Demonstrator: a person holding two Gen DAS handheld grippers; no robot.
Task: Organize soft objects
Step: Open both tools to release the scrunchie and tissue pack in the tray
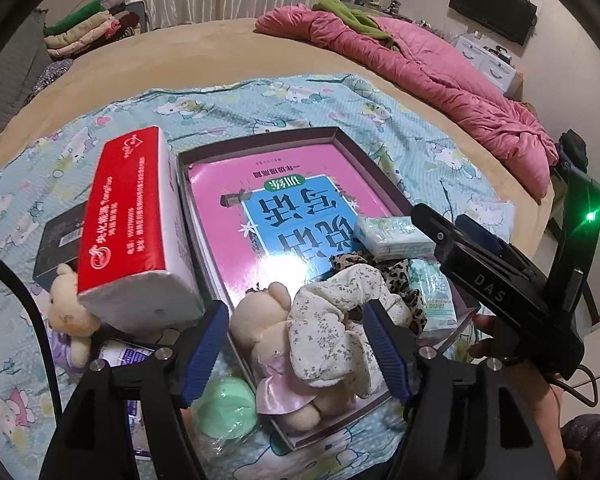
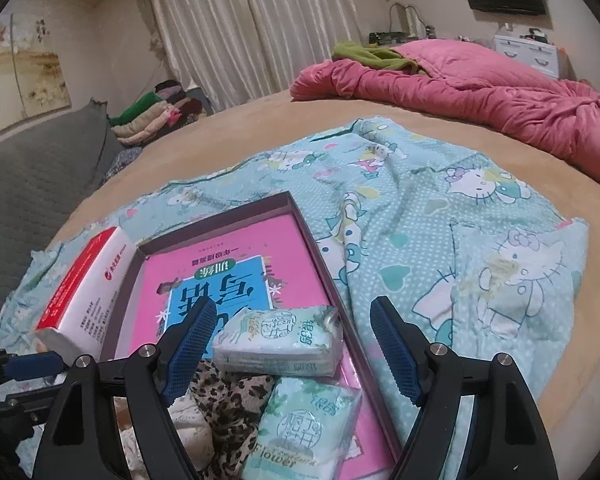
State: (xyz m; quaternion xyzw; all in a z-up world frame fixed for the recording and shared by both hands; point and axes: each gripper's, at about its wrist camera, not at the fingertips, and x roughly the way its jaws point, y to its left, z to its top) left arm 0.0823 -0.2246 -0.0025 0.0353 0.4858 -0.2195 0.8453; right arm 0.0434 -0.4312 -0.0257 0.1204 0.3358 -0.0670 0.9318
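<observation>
The shallow box (image 1: 352, 142) holds a pink book (image 1: 236, 200), two tissue packs (image 2: 278, 340), leopard cloth (image 2: 228, 400), a floral cloth (image 1: 332, 320) and a teddy (image 1: 268, 320) (near corner). Both the left gripper (image 1: 294, 350) and right gripper (image 2: 290, 350) hover with jaws apart, holding nothing. Open blanket (image 2: 480, 240) lies right of the box's edge; a red tissue pack (image 1: 132, 220) leans at its left.

Your left gripper (image 1: 296, 350) has its jaws spread around the white floral cloth (image 1: 332, 320) and cream teddy (image 1: 276, 344); no slack there. At 10 o'clock the red tissue box (image 1: 134, 224) leans against the tray wall (image 1: 180, 184) and blocks you. Pink book (image 1: 256, 204) at 12 is bare. Your right gripper (image 2: 290, 350) is wide open above a tissue pack (image 2: 280, 342); the blanket (image 2: 460, 248) from 1 to 3 o'clock is free.
</observation>
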